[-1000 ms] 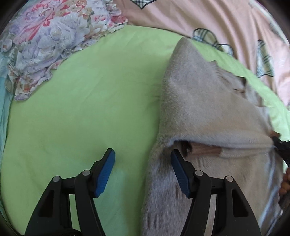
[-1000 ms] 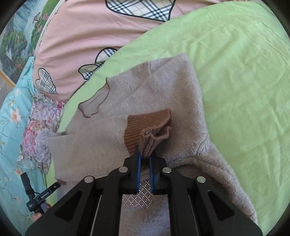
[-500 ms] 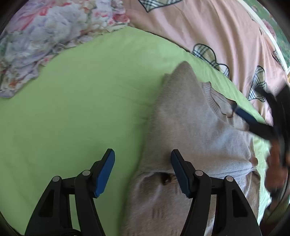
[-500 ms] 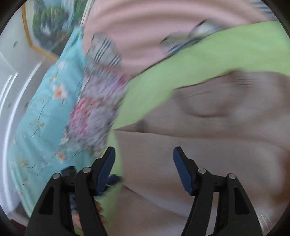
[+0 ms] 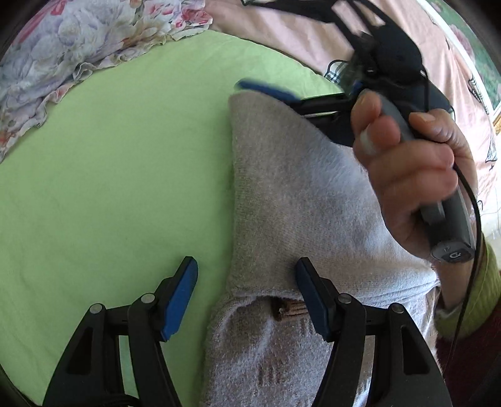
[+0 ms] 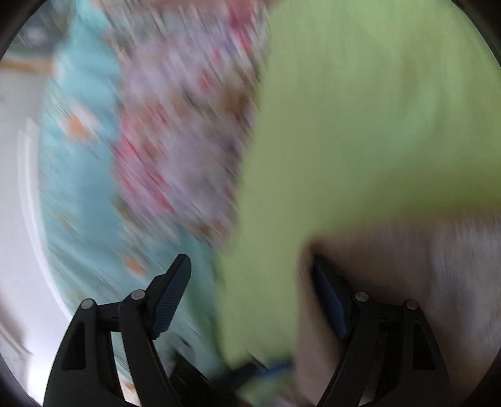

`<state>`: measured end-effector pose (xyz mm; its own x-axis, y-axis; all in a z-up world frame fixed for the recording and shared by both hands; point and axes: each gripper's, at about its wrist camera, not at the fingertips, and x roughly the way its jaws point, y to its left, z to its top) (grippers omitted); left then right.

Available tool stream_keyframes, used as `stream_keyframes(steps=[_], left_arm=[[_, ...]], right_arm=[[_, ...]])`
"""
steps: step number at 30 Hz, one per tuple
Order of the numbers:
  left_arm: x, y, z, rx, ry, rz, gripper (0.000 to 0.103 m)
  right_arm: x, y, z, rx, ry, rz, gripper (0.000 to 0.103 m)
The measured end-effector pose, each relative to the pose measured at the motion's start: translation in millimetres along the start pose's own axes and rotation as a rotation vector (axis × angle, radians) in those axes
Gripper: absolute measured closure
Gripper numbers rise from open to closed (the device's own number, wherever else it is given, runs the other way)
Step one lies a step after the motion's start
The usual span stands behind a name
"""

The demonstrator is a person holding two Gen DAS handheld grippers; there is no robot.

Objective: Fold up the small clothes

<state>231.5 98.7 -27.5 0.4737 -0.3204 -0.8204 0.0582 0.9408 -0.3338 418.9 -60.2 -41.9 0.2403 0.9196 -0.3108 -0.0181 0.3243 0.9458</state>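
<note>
Left gripper (image 5: 245,294) sits low over the near part of the sweater (image 5: 300,200), jaws spread wide and holding nothing; its right blue pad (image 5: 308,300) lies over the knit just beside a folded edge, while its left pad is above the bare green sheet (image 5: 109,175). Under that folded edge a small strip of brown ribbed cuff (image 5: 289,308) shows. The grey-beige sweater lies flat on the green sheet, its left side forming a straight vertical fold line and its far corner reaching toward the pink bedding (image 5: 281,28). In the left wrist view, the person's right hand (image 5: 410,169) is wrapped around the grey handle of the right gripper (image 5: 266,89), held above the far half of the sweater with the fingers curled and the thumb on top; a yellow-green sleeve cuff (image 5: 479,300) covers the wrist. One blue finger of that gripper points toward the sweater's far corner. The right wrist view is heavily motion-blurred; the right gripper (image 6: 250,300) shows its jaws set apart, with green sheet between them and blurred beige knit beside the right finger. Whether the fingers touch the fabric cannot be determined. A floral cloth (image 5: 78,43) lies bunched at the far left edge of the sheet, and a turquoise floral fabric (image 6: 78,175) borders it in the right wrist view.
</note>
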Motion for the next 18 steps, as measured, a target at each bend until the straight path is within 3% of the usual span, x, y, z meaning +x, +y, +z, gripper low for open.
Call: stream_keyframes(steps=[2,5,8,12,16,18], left_arm=[[-0.2,0.4,6.9,0.004,-0.008,0.010,0.037],[5.1,7.1,22.7,-0.011,-0.030,0.039,0.037],[16.1,16.9,42.6,-0.051,-0.033,0.061,0.037],[28.0,17.2,65.5,-0.011,-0.043,0.172,0.037],[27.1,20.0,67.4,0.011,-0.038,0.196,0.037],[20.1,16.5,57.4,0.023,-0.028,0.192,0.039]], right_arm=[[-23.6,4.4,-4.0,-0.019,-0.105,-0.025,0.024],[-58.1,28.8,-30.9,-0.178,-0.140,-0.210,0.024],[-93.9,36.8,-75.1,-0.277,-0.147,-0.296,0.024],[-155.6,6.6,-126.5,-0.217,-0.208,-0.379,0.024],[-242.4,-30.2,-174.1,-0.098,-0.411,-0.641,0.026],[-280.4,-36.6,-193.3,-0.060,-0.509,-0.672,0.027]])
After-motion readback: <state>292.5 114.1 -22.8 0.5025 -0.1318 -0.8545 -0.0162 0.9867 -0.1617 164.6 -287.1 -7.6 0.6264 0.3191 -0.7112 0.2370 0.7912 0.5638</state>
